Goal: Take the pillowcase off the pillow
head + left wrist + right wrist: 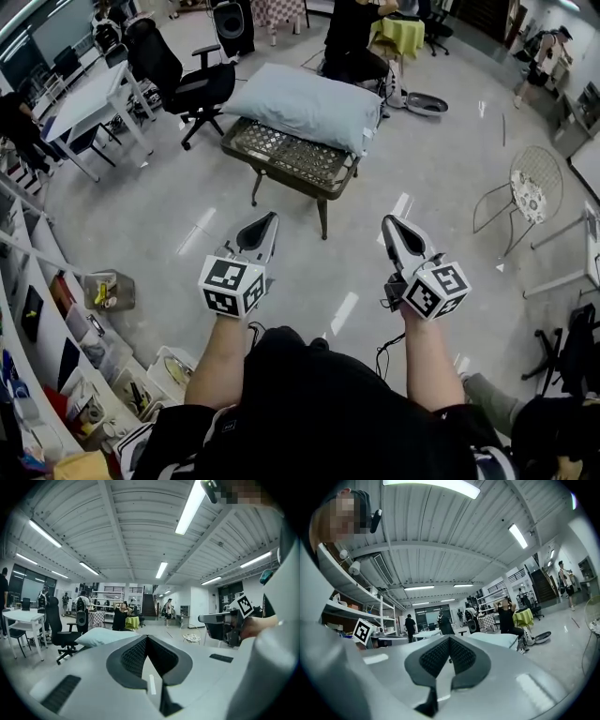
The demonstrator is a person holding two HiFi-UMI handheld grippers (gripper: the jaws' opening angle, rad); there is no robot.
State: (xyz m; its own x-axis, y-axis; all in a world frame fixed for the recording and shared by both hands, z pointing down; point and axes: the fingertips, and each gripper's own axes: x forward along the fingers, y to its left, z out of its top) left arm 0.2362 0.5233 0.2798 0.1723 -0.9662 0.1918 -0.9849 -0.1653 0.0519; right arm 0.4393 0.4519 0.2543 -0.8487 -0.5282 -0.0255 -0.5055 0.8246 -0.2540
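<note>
The left forearm (217,361) and right forearm (427,361) are bare and reach forward from the body side by side, well apart, each ending in a gripper capped by a marker cube. The left gripper (270,218) tips slightly downward with its fingers (132,656) pressed together at the tips. The right gripper (388,223) lies about level with its fingers (436,657) likewise closed on each other, and the two tips lean a little toward one another.

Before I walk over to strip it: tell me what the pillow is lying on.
The pillow lies on a low dark table with a lattice top, covering its far part. Anything on the tabletop beneath the pillow is hidden.
</note>
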